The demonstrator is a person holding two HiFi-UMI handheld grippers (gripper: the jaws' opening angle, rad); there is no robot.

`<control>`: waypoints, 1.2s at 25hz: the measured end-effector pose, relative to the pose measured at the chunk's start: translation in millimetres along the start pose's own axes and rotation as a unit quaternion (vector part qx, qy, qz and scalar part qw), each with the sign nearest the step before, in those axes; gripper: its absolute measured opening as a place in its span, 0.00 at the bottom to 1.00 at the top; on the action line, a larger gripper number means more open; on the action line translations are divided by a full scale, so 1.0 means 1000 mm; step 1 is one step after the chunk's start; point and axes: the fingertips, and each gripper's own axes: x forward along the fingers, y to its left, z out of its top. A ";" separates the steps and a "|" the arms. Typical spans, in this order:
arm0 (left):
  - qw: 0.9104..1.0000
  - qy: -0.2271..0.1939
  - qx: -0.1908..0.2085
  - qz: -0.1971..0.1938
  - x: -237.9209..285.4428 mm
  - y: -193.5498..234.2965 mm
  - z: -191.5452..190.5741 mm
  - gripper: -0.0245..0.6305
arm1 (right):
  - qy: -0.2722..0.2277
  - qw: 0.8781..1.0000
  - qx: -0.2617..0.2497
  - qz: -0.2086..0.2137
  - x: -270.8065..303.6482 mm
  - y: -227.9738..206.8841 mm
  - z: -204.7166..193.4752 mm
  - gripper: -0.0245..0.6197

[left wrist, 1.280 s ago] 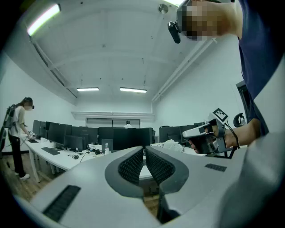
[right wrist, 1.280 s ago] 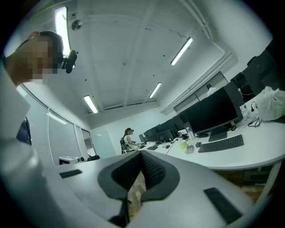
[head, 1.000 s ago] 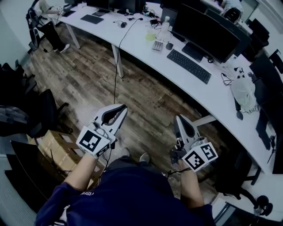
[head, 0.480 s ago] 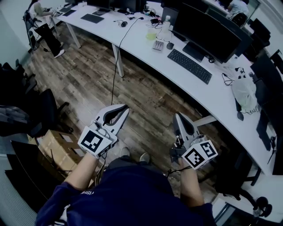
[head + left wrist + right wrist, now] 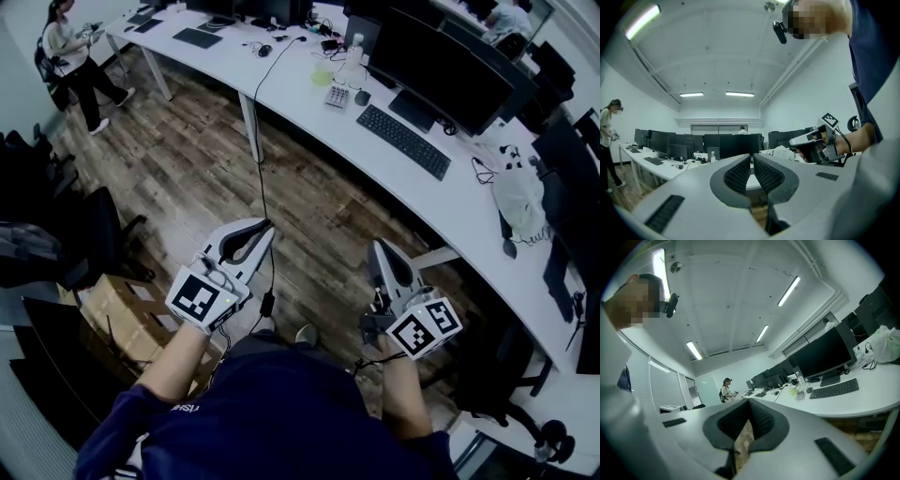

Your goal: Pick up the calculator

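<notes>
- Waiting to start is where the task stands: the calculator (image 5: 335, 97) lies untouched on the white table (image 5: 281, 89), just past the left end of the keyboard (image 5: 401, 141) and next to a mouse (image 5: 359, 97).
- Both the left gripper (image 5: 267, 225) and the right gripper (image 5: 378, 246) are held level over the wooden floor (image 5: 187, 169), well short of the keyboard. Each has its jaws pressed together with nothing between them.
- All the work is left: getting close to the table, spreading one gripper's jaws, closing them on the calculator and lifting it.
- The calculator is small in the head view and only a speck left of the keyboard in the right gripper view. It probably lies flat, but its keys and thickness cannot be made out.
- The left gripper view shows rows of monitors and that gripper's own body, and the calculator cannot be picked out there.
- To the right of the keyboard, the table runs out of the head view, so what lies there is cut off.
</notes>
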 end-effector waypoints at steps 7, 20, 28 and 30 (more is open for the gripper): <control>1.000 -0.002 0.001 0.000 0.000 0.002 0.002 0.10 | 0.001 1.000 -0.001 0.004 0.003 0.002 0.001 0.04; 1.000 -0.001 0.010 0.006 -0.005 0.003 0.003 0.17 | 0.001 1.000 0.002 0.007 0.000 0.004 0.001 0.04; 1.000 0.001 0.013 0.007 -0.007 0.002 0.003 0.22 | 0.002 1.000 0.002 0.008 -0.001 0.006 0.000 0.04; 1.000 0.001 0.013 0.009 -0.006 0.001 0.004 0.23 | 0.002 1.000 0.002 0.008 -0.002 0.005 0.000 0.04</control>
